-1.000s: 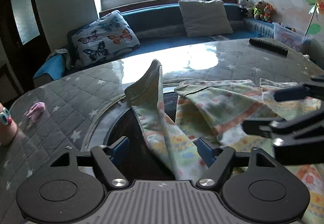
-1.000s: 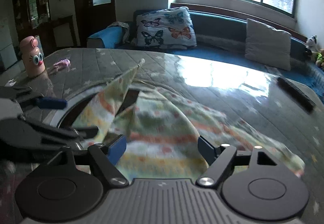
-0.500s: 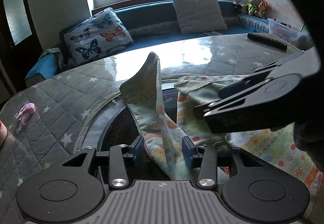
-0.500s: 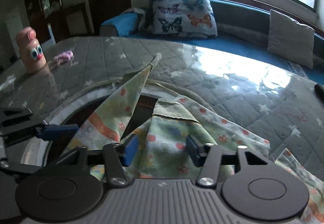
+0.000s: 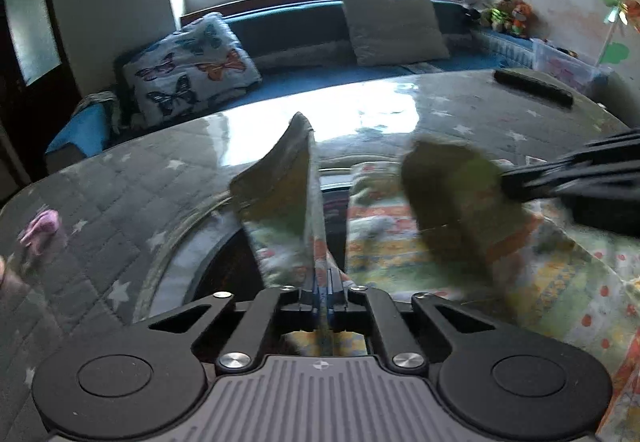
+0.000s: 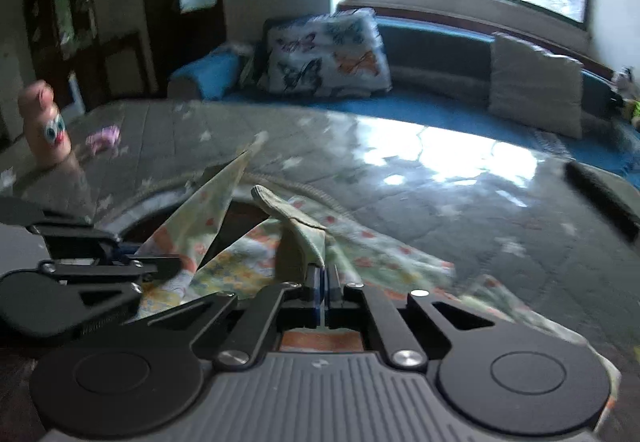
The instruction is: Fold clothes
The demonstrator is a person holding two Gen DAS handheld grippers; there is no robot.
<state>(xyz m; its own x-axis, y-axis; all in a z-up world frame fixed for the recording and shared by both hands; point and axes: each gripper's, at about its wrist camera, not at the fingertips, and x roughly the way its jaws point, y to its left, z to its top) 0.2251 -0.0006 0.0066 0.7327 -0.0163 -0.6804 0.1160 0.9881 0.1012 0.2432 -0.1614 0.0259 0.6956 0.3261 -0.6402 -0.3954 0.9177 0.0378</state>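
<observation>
A pale green patterned garment (image 5: pixel 460 262) lies on the quilted grey table cover (image 5: pixel 120 202). My left gripper (image 5: pixel 323 292) is shut on one raised part of it, which stands up as a pointed flap (image 5: pixel 292 178). My right gripper (image 6: pixel 323 288) is shut on another raised part (image 6: pixel 300 234) of the garment (image 6: pixel 380 258). In the left wrist view the right gripper (image 5: pixel 580 182) shows blurred at the right, holding lifted cloth. In the right wrist view the left gripper (image 6: pixel 120 262) shows at the left, holding its flap (image 6: pixel 204 210).
A dark round opening (image 5: pixel 224 274) in the table cover lies under the garment. A black remote (image 5: pixel 532 84) lies at the far right. A pink toy bottle (image 6: pixel 44 126) and a small pink item (image 6: pixel 104 136) sit at the left. A sofa with cushions (image 5: pixel 188 70) stands behind.
Both grippers went from open to shut on the garment. Each now holds a raised part of the cloth, and the right one has lifted its part.
</observation>
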